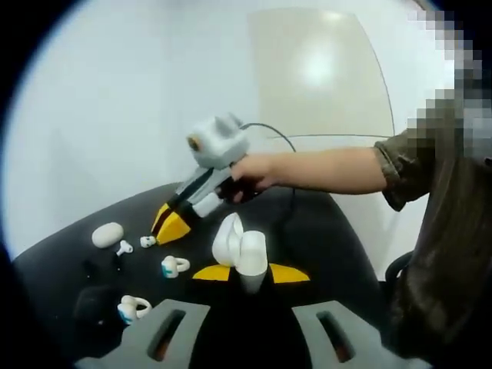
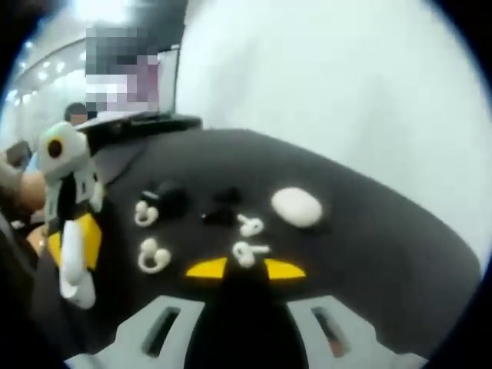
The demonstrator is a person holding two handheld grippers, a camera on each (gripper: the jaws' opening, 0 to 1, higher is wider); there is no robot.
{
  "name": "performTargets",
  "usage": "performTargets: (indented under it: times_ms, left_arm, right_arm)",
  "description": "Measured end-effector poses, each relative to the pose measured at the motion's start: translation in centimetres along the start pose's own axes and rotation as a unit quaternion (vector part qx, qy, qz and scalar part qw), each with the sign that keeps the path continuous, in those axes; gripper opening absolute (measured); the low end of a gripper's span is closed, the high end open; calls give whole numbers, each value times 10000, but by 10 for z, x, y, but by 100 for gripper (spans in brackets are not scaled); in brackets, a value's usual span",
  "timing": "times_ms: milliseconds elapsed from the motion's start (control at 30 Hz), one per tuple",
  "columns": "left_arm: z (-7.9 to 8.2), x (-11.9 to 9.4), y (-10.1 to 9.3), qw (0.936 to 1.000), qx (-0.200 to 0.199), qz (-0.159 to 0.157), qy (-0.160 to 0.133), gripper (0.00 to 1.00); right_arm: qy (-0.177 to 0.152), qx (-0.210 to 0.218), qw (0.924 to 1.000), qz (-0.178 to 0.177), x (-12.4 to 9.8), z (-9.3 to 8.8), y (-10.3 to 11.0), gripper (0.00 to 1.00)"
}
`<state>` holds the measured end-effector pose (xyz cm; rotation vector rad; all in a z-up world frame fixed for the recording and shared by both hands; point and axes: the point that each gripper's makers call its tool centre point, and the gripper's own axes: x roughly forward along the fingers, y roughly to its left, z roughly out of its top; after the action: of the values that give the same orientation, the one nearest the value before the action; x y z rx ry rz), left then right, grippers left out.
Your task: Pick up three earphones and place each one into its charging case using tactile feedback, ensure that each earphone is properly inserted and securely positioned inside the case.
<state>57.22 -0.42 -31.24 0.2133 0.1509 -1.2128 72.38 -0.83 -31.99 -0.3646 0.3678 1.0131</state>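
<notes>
A black tabletop [image 1: 338, 254] stands against a plain white wall [image 1: 115, 92].

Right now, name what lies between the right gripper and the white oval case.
Two white earbuds, seen in the right gripper view: one near the right gripper, another nearer the white oval case.

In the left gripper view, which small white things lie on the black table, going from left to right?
White oval charging case → stemmed earbud → clip-shaped earphone near the bottom → small earbud beside the other claw's yellow tip → ring-shaped earphone.
</notes>
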Motion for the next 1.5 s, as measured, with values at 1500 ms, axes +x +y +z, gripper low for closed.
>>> performTargets:
  times_ms: [1500]
  left_arm:
    - [0, -1, 2, 10000, 27, 55, 9, 14]
  right_arm:
    - [-549, -126, 9984, -38, -103, -30, 75, 28]
